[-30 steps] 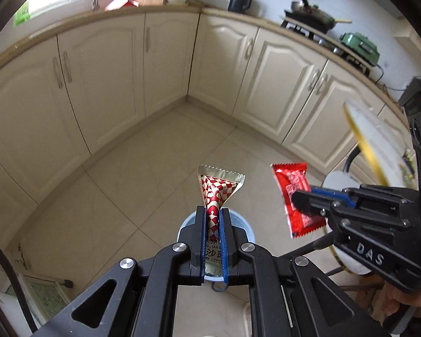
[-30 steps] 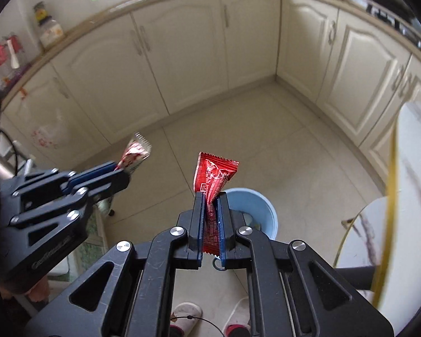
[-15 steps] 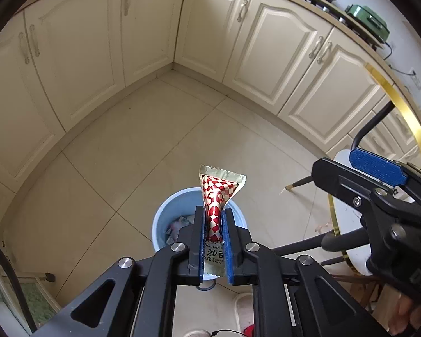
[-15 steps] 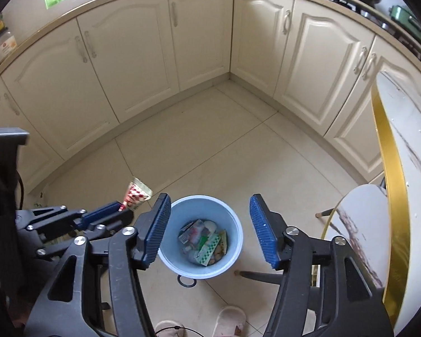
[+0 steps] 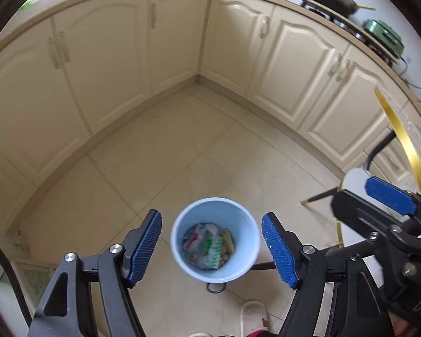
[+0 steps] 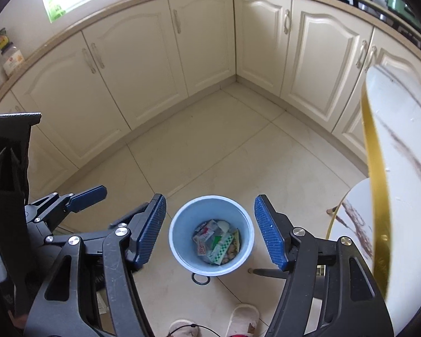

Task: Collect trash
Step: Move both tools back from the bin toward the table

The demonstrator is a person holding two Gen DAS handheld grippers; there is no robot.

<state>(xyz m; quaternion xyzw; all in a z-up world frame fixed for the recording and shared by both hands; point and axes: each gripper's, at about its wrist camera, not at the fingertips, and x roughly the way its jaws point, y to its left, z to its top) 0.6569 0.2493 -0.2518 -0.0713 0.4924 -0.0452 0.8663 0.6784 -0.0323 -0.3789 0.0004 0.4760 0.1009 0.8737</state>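
A light blue trash bin (image 5: 247,224) (image 6: 179,219) stands on the tiled floor below both grippers, with several wrappers (image 5: 209,245) (image 6: 217,241) lying in it. My left gripper (image 5: 212,247) hangs over the bin with its jaws opening and nothing between them. My right gripper (image 6: 210,230) is likewise above the bin, jaws opening and empty. In the left wrist view the right gripper's blue pad (image 5: 388,193) shows at the right edge. The left gripper's blue pad (image 6: 88,195) appears at the left of the right wrist view.
Cream kitchen cabinets (image 6: 205,45) wrap around the far side of the floor. A white marble table with a gold rim (image 6: 374,185) stands at the right, a stool leg (image 6: 269,273) beside the bin. A person's slippers (image 6: 242,320) show at the bottom edge.
Both grippers went from shut to open above the bin. The red-and-white checkered wrapper left my left gripper and the red wrapper left my right; neither is between the jaws now.
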